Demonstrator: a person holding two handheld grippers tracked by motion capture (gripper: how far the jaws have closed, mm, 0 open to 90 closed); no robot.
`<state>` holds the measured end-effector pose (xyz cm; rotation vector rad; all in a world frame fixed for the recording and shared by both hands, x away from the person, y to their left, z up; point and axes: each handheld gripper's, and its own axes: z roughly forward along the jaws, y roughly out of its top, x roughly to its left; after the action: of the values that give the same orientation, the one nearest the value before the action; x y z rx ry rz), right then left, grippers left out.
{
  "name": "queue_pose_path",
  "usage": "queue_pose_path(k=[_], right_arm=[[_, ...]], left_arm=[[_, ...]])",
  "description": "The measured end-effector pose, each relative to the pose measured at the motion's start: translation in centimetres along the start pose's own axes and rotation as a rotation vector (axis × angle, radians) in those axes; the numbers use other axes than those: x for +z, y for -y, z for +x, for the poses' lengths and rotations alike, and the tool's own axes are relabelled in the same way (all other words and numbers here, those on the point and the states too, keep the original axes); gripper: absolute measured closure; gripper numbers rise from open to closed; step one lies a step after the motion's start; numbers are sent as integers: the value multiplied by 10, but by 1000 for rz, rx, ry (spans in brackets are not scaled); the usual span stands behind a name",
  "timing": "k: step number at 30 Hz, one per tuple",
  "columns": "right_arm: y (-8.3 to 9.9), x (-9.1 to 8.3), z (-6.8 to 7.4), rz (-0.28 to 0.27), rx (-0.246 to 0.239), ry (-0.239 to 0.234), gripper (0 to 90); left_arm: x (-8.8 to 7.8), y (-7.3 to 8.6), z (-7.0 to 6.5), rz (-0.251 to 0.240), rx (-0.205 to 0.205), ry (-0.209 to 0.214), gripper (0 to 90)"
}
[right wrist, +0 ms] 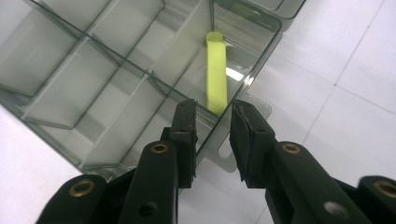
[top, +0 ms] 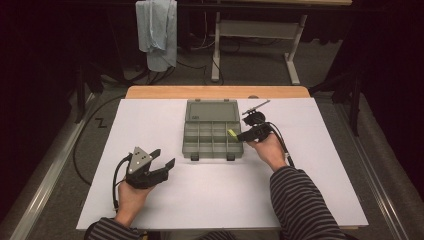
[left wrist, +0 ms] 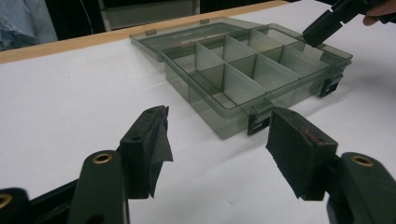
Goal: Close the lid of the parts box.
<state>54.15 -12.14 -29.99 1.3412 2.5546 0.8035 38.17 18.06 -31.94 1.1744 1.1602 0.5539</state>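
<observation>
We are holding the left gripper (top: 161, 161) nearest to us, low over the bare white table (top: 210, 200), well apart from the work; its jaws are standing wide open with nothing between them. In the left gripper view, its two black pads (left wrist: 156, 144) are framing the front latch side of the organizer box (left wrist: 261, 74).

Farther out, we are positioning the right gripper (top: 239, 134) at the right-hand edge of the organizer box (top: 212, 145). Its jaws are set narrow, and the yellow-green stick (right wrist: 216, 77) is standing between their tips; whether the pads are actually pressing on it we cannot tell. The stick (top: 232, 133) is reaching over the box wall above a right-end compartment.

Beyond the compartments, the box lid (top: 211, 111) is lying open and flat on the table.
</observation>
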Motion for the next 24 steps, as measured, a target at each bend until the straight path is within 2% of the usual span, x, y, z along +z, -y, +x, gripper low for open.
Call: queue_pose_path(k=[2,6,15,18,22,24], right_arm=[[-1,1,1,1,-9,21,743],[-1,1,-1,5,-6,7,745],[-1,1,-4,7,27,-15,749],[-1,1,-4,2,15,-11,750],[0,1,-5,1,19,-18,751],[0,1,-5,-2,19,-16,752]], left_arm=[[0,0,0,0,-3,0,381],[1,0,0,12,-10,-5,384],[4,1,-3,22,8,-9,392],[9,1,-3,23,15,-22,391],[14,1,-3,42,-5,-25,389],[14,0,-4,34,-17,-22,386]])
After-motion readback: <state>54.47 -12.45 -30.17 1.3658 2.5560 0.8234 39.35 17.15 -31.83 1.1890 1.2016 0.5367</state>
